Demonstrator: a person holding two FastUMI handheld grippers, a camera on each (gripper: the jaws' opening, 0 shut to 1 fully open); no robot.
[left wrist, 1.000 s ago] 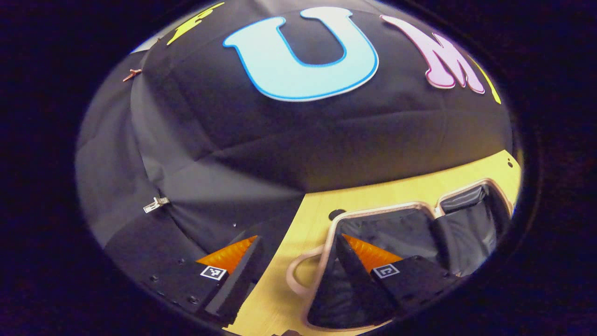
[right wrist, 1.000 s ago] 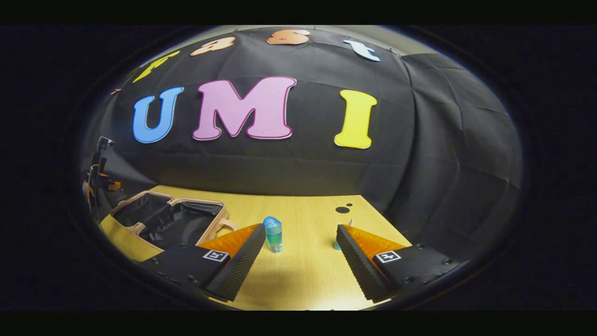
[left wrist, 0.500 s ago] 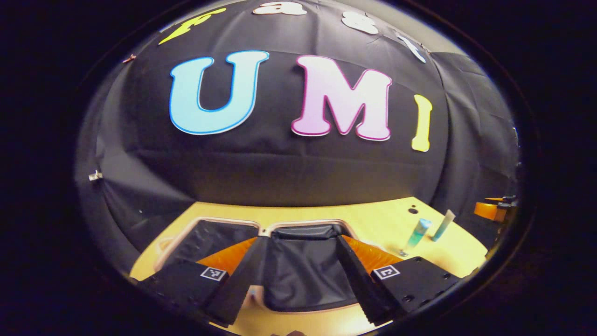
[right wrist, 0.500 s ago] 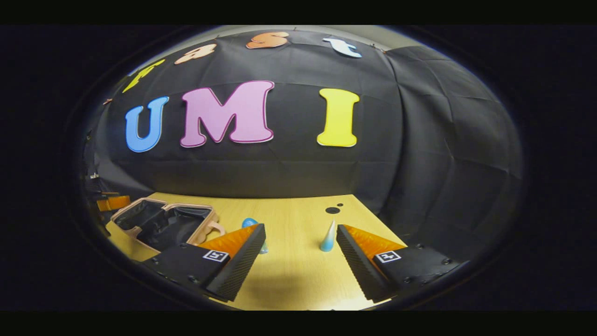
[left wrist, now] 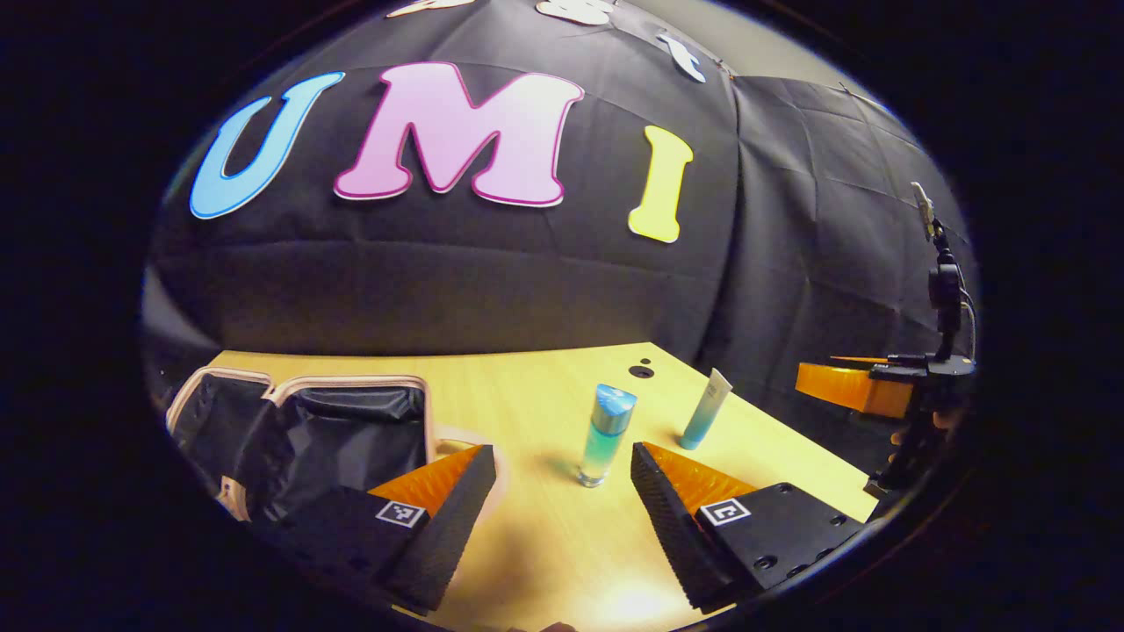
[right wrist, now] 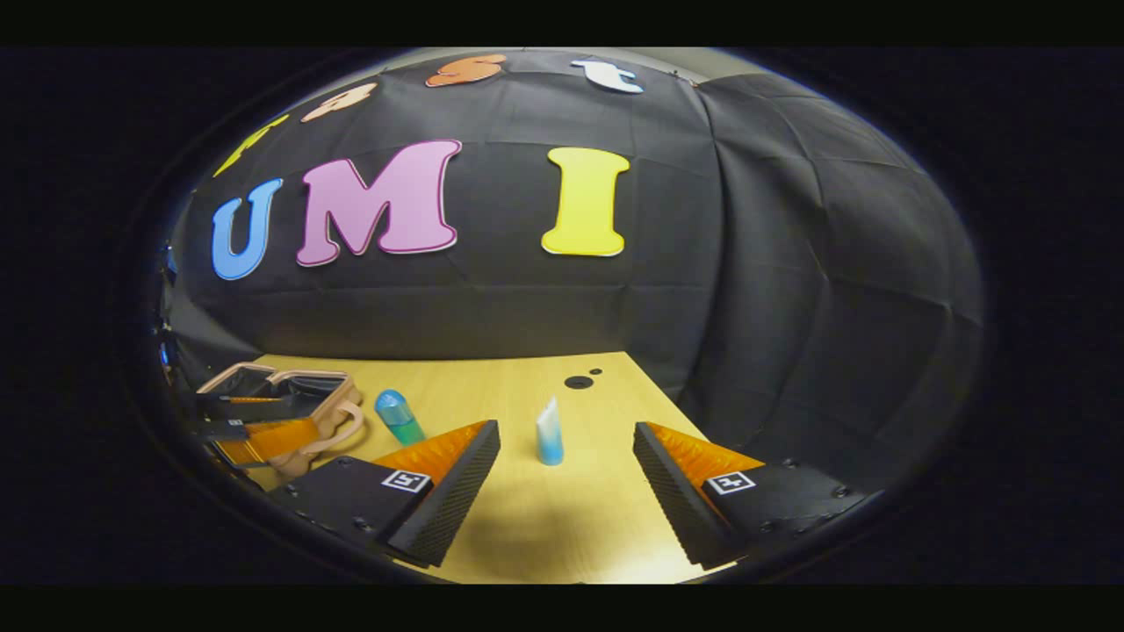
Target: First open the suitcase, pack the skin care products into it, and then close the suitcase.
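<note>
Black cloth is hanging behind a wooden table (left wrist: 527,386). From the left gripper view, the suitcase (left wrist: 299,439) is lying open at the left, a blue bottle (left wrist: 606,434) is standing upright just beyond the left gripper (left wrist: 562,505), whose fingers are spread apart around nothing, and a tube (left wrist: 705,409) is standing to the bottle's right. The right gripper (left wrist: 856,386) is hovering far right.

From the right gripper view, the tube (right wrist: 550,432) is standing between and beyond the spread, empty fingers of the right gripper (right wrist: 566,491); the bottle (right wrist: 399,418) and suitcase (right wrist: 281,408) are sitting to the left.

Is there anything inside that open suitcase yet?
The suitcase lies open, showing dark lining and no products where visible. The left gripper covers its near corner. The bottle and tube stand on the table.
</note>
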